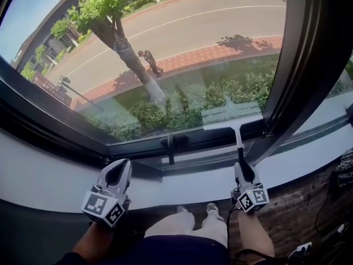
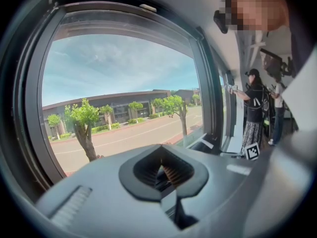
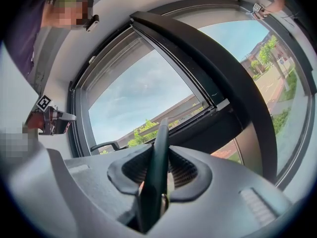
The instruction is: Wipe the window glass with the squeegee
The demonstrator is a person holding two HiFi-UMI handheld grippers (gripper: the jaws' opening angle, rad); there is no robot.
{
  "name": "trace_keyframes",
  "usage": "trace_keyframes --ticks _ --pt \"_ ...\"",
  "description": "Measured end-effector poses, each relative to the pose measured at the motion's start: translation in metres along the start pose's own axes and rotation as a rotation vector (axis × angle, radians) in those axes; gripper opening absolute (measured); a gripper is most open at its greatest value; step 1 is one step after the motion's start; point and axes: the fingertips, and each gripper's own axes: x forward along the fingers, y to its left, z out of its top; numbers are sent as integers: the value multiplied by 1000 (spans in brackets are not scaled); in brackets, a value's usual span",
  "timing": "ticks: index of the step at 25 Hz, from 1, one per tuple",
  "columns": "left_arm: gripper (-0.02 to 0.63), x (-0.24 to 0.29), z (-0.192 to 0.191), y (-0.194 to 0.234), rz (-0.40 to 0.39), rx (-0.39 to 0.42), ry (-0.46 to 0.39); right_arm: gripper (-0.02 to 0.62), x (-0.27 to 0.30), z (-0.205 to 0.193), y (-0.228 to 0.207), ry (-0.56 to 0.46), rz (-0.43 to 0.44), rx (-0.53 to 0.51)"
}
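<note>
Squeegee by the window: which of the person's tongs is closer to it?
Right. The right tongs grip the squeegee by its handle, directly below the blade. The left tongs are shut on nothing, well off to its left.

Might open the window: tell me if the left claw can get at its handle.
Probably yes: the left claw is empty, with nothing between it and the handle on the lower frame.
</note>
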Motion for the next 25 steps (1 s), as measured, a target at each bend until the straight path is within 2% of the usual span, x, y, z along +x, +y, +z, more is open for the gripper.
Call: trace_keyframes --ticks 5,10,13,19,25 --pt "8 5 18 9 -24 -11 -24 104 5 13 1 70 -34 21" --pt "8 29 7 18 -64 -6 -108 103 -2 39 3 -22 -42 -11" --pt "8 26 1 34 -78 4 -125 103 -4 65 31 -88 -43 -35" --pt "7 11 -5 79 -79 9 -154 103 24 150 114 -252 32 -111" --pt "8 12 10 101 -105 3 -215 103 43 267 187 -467 126 -196"
